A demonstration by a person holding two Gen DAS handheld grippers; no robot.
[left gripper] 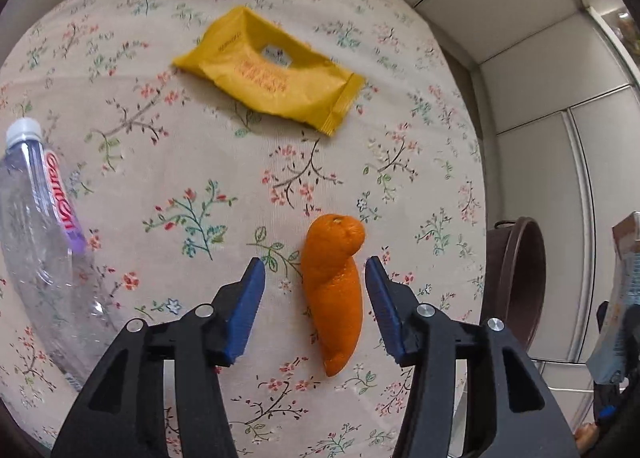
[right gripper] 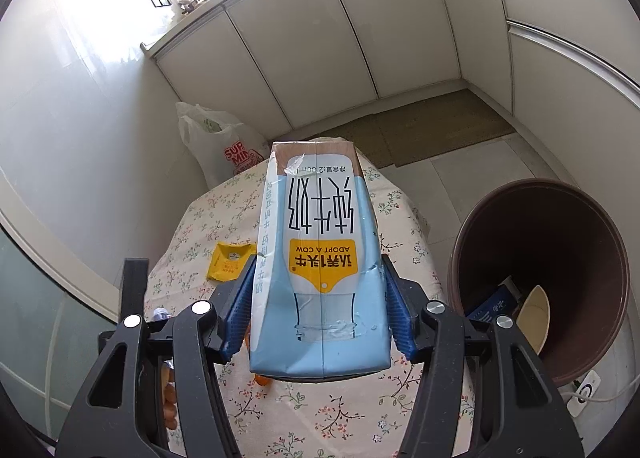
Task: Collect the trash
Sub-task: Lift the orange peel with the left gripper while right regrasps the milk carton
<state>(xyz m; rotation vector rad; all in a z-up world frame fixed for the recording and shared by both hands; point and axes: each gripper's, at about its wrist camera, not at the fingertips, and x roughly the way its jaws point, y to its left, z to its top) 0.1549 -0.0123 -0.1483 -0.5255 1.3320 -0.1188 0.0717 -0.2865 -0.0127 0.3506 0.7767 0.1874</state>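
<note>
An orange peel [left gripper: 334,290] lies on the floral tablecloth [left gripper: 160,186], between the blue pads of my left gripper [left gripper: 315,264]. The pads stand apart on either side of it without touching, so that gripper is open. Farther off lies a yellow snack wrapper [left gripper: 272,70], and a clear plastic bottle [left gripper: 40,226] lies at the left. My right gripper [right gripper: 319,258] is shut on a blue and white milk carton [right gripper: 320,250], held above the table's edge. The brown trash bin [right gripper: 548,270] stands on the floor to its right.
The bin [left gripper: 520,282] sits just past the table's right edge and holds a blue box [right gripper: 496,302] and a cream piece [right gripper: 534,310]. A white plastic bag [right gripper: 224,146] stands beyond the table. A power strip [right gripper: 584,392] lies by the bin. White cabinets line the walls.
</note>
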